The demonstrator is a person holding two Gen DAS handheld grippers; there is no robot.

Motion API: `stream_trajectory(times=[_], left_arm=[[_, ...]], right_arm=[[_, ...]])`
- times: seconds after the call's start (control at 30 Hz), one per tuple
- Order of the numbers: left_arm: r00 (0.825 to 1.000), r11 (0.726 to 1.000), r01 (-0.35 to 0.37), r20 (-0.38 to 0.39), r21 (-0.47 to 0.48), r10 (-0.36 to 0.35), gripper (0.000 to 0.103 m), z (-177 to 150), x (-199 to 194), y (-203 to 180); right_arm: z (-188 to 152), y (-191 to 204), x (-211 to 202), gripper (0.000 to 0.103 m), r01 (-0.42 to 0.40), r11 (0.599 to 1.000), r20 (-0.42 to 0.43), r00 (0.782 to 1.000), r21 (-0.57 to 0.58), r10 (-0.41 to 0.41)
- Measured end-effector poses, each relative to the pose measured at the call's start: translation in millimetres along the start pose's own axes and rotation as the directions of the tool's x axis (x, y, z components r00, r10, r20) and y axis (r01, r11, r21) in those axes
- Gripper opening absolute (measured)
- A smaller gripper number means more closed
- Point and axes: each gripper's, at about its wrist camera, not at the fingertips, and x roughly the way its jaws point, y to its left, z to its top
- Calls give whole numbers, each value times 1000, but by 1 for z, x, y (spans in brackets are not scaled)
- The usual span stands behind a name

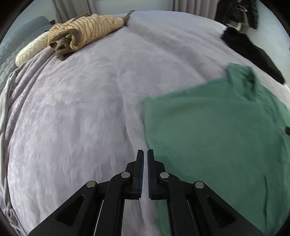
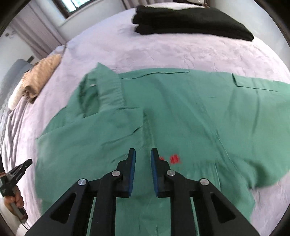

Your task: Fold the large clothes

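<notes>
A large green collared shirt (image 2: 181, 116) lies spread flat on the lilac bedspread (image 2: 163, 50), with a small red mark (image 2: 174, 158) on its front. In the left wrist view the shirt (image 1: 217, 136) fills the lower right. My left gripper (image 1: 145, 154) hovers above the bedspread (image 1: 81, 109) just beside the shirt's left edge, jaws nearly together and holding nothing. My right gripper (image 2: 143, 154) hovers over the shirt's middle, by the placket, jaws a little apart and empty. The left gripper (image 2: 16, 174) also shows at the left edge of the right wrist view.
A folded black garment (image 2: 190, 23) lies at the far side of the bed. A rolled tan striped garment (image 1: 87, 30) and a cream pillow (image 1: 29, 50) lie at the far left. Dark clothes (image 1: 237, 12) hang beyond the bed.
</notes>
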Motion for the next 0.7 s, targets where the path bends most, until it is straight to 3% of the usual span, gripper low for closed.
stream_trajectory(times=[0.13, 0.2, 0.3, 0.43, 0.47, 0.5, 0.7], left_arm=[[998, 997, 64, -26, 34, -64, 5, -33, -7, -23], [998, 998, 10, -64, 63, -6, 5, -52, 10, -35], [997, 999, -17, -75, 41, 21, 5, -70, 28, -28], [996, 999, -33, -84, -4, 32, 5, -70, 19, -13], [995, 999, -46, -94, -10, 45, 5, -70, 18, -11], [993, 998, -57, -107, -15, 55, 5, -70, 17, -9], [991, 996, -75, -116, -52, 68, 5, -75, -4, -12]], right_arm=[[-11, 6, 4, 19, -45, 999, -28, 999, -17, 44], [-24, -3, 19, 19, -28, 1000, -67, 997, 4, 28], [-33, -24, 30, 4, -48, 995, -69, 996, 83, 53], [-41, -45, 14, 5, -58, 980, -56, 996, 189, 69], [-44, -48, 11, 14, -28, 979, -67, 997, 200, 42], [-47, -51, 8, 14, -15, 977, -76, 997, 214, 32], [-68, -54, -18, 16, -64, 966, -108, 990, 251, 94]])
